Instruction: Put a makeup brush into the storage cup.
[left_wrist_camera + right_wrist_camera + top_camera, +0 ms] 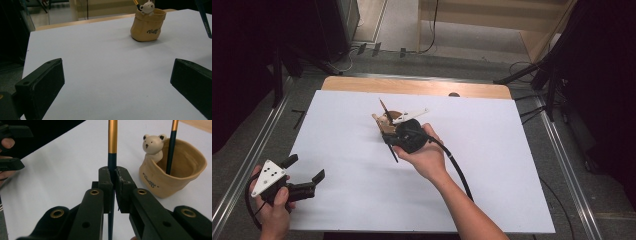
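Tan and soft-looking, a small pouch-shaped holder with dark script on its front and a white bear figure at its rim stands on the white table sheet, towards the far middle. One dark pencil with a gold upper part leans inside it. The right gripper, held just beside the holder on its near side, has its black jaws pinched tight on a second dark, gold-topped pencil, which runs between the pads and sticks out both ways. The left gripper rests at the near left corner of the sheet, well apart from the holder, jaws spread wide with nothing between them.
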`<action>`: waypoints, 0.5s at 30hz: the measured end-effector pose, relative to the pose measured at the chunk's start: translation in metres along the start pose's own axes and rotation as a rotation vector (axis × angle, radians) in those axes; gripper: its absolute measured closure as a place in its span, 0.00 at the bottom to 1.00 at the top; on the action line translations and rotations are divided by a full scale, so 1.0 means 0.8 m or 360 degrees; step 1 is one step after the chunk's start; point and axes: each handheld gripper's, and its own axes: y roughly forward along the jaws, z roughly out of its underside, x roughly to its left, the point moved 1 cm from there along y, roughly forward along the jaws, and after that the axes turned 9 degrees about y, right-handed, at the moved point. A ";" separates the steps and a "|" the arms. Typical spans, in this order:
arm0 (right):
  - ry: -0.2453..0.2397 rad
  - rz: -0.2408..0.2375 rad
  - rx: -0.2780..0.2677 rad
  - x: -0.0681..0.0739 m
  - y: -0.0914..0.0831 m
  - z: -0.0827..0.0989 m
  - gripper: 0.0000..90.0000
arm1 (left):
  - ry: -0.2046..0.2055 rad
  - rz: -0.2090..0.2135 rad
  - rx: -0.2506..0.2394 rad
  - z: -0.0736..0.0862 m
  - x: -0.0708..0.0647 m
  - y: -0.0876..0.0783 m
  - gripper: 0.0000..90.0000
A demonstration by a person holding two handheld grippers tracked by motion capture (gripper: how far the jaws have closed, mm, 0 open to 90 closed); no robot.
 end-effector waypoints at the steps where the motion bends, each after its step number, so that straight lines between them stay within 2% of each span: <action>1: -0.0001 -0.0004 -0.0005 0.000 -0.001 0.000 0.94 | 0.0000 -0.0001 0.0005 0.000 0.000 0.000 0.00; 7: -0.0008 -0.0025 -0.0064 -0.002 -0.004 -0.002 0.94 | 0.0000 -0.0001 0.0008 0.000 -0.001 0.000 0.00; 15: -0.0030 -0.0041 -0.0196 -0.006 -0.011 -0.005 0.94 | 0.0002 -0.0001 -0.0001 0.000 -0.002 0.001 0.00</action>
